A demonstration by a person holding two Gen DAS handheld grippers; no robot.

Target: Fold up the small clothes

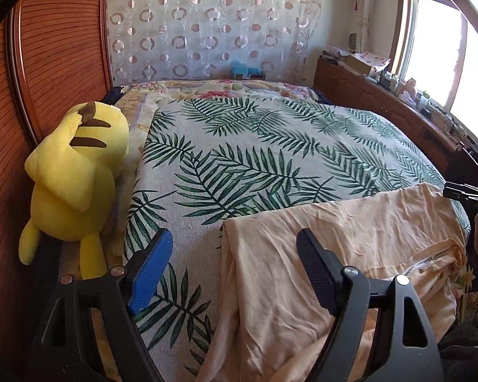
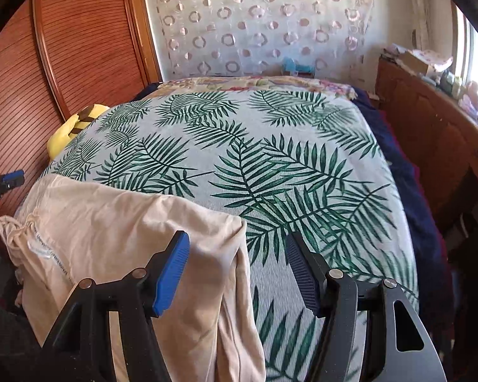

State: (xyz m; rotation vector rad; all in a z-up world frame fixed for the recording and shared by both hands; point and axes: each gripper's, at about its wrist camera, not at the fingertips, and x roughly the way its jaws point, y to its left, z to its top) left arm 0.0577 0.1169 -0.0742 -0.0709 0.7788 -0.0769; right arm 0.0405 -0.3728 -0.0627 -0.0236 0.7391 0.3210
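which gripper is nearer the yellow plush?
Left. The left gripper is open right beside the yellow plush; the right gripper, also open, sits across the peach garment, far from it.

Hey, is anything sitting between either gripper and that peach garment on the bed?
Nothing visible. The left gripper and the right gripper both hang open right over the peach garment, with only the leaf-print bedspread around it. The yellow plush toy lies off at the bed's edge by the wooden wall, clear of both.
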